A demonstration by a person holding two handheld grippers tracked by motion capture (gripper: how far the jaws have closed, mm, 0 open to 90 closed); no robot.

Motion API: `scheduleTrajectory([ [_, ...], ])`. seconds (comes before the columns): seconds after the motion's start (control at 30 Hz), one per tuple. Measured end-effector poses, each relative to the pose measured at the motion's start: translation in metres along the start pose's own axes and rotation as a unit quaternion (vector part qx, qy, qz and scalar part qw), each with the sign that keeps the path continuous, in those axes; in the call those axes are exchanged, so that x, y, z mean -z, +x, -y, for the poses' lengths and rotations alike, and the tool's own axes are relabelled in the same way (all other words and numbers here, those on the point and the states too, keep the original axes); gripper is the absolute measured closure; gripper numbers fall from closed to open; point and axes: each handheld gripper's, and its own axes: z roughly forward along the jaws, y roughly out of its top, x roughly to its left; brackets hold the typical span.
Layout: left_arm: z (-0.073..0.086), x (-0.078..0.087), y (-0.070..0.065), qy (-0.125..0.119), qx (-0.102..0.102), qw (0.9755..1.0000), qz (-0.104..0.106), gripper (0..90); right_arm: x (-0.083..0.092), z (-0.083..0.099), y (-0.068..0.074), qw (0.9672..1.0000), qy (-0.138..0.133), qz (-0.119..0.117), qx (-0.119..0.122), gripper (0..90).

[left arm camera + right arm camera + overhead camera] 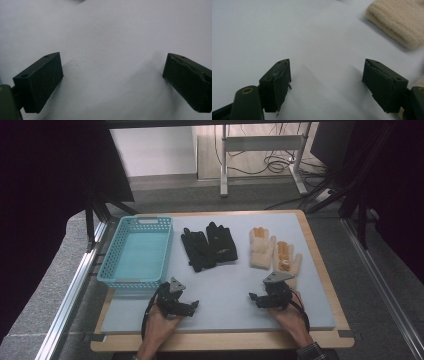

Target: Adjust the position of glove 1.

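Two black gloves (209,246) lie side by side at the middle of the grey mat (220,290). To their right lie two cream knit gloves (274,251) with orange fingertips. My left gripper (192,306) rests low on the mat near the front, below the basket, with its jaws wide apart and nothing between them (112,82). On the right, my right gripper (252,297) sits just below the nearer cream glove, open and empty (326,82). A cream glove cuff (398,21) lies beyond its right jaw.
A turquoise plastic basket (136,251) stands empty at the mat's left. The mat lies on a wooden board (320,340) with metal rails at both sides. Table legs and cables are on the floor beyond.
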Motion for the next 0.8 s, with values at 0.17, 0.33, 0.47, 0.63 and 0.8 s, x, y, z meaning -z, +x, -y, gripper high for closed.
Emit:
scheduleTrajectory([
  [0.17,0.0001,0.0000,0.0000,-0.001,0.000,1.0000,0.000,3.0,-0.0002,0.0001,0.0001,1.0000,0.000,0.001,0.000,20.6],
  [0.33,0.0002,0.0000,0.0000,-0.001,0.000,1.0000,0.000,3.1,-0.0009,-0.0001,0.0001,1.0000,0.003,-0.005,0.003,16.7],
  [0.47,0.0003,0.0000,0.0000,-0.001,0.000,1.0000,0.000,3.1,-0.0010,-0.0001,0.0005,1.0000,0.004,-0.005,0.005,16.0],
  [0.63,0.0003,0.0000,0.0001,-0.001,0.001,1.0000,0.000,3.1,-0.0011,-0.0001,0.0004,1.0000,0.005,-0.006,0.005,16.0],
  [0.8,0.0003,0.0000,0.0001,-0.001,0.001,1.0000,0.000,3.1,-0.0011,-0.0002,0.0005,1.0000,0.005,-0.005,0.004,15.9],
])
